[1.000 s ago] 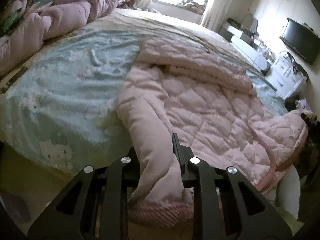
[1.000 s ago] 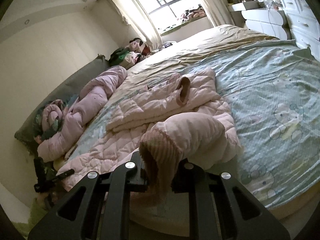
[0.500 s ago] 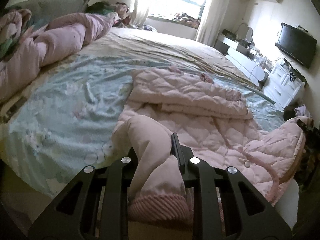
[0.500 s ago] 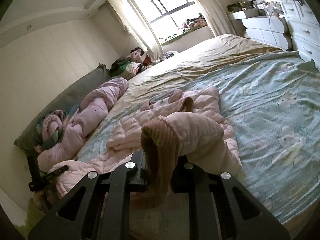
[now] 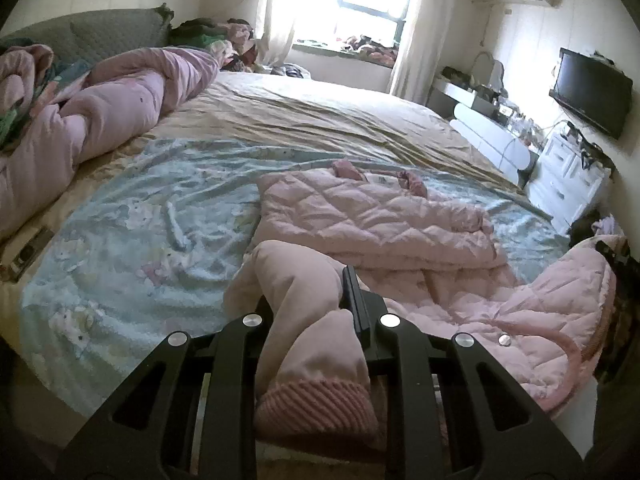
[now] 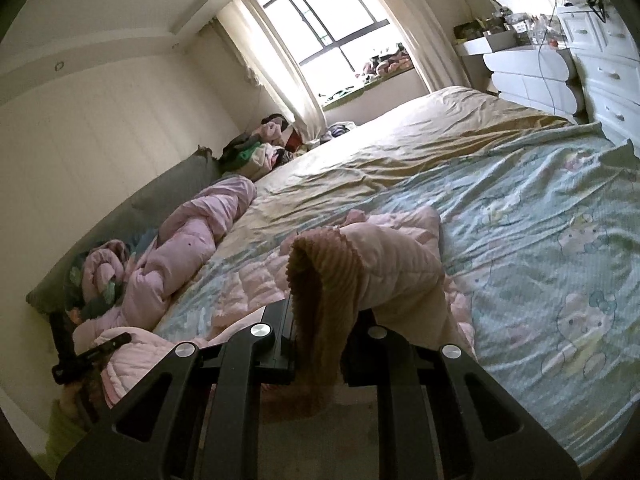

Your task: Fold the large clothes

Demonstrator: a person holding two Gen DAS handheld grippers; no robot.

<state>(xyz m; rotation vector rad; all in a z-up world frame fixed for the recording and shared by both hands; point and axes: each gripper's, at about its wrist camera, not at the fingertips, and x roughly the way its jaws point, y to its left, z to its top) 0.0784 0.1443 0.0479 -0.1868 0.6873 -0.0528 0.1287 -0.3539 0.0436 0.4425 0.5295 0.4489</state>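
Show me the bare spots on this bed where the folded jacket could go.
Free: the blue cartoon sheet between the rolled pink duvet and the pink jacket, and the tan sheet stretching toward the window. Crowded: the headboard side, with the duvet and a clothes pile.

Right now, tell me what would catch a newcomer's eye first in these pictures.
A pink quilted jacket sprawls across the near half of the bed, on a pale blue cartoon sheet. The left gripper and right gripper are each shut on a ribbed sleeve cuff, lifted off the sheet. Behind, a bright window glares over a rumpled pink duvet by the headboard.
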